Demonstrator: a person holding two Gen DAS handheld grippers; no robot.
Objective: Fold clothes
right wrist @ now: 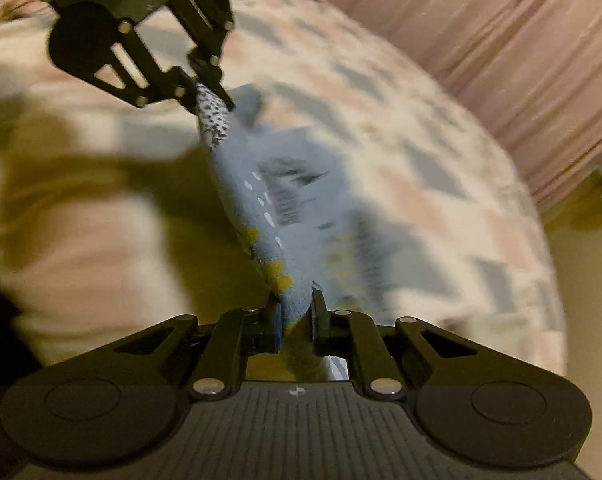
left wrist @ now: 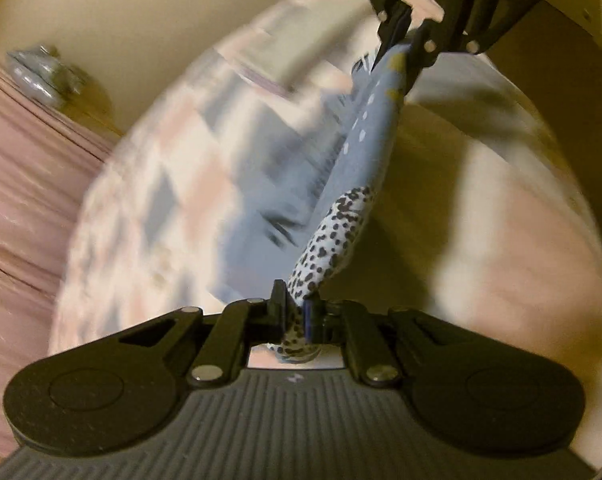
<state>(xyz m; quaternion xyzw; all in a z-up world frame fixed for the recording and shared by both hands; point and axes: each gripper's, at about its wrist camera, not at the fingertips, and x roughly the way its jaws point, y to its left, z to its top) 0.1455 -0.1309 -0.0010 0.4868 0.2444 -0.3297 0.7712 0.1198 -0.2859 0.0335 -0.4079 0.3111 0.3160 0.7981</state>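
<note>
The left gripper pinches the spotted end of a small blue garment. The right gripper pinches the other end, the one with yellow dots. The garment hangs stretched between them, in the middle of both pictures, above a bedspread with pink and grey squares. Everything looks blurry.

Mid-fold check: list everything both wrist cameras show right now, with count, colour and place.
Garment: one, light blue with white dashes, yellow spots and a black-spotted white end, stretched between both tongs above the bed.
Bedspread: one, pink, grey and cream patchwork, under the garment.
Curtain: one, pink, pleated, beside the bed.
Silvery object: one, on the floor by the curtain, too blurred to identify.
Left tongs: black, shut on the spotted end.
Right tongs: black, shut on the yellow-spotted end.
</note>
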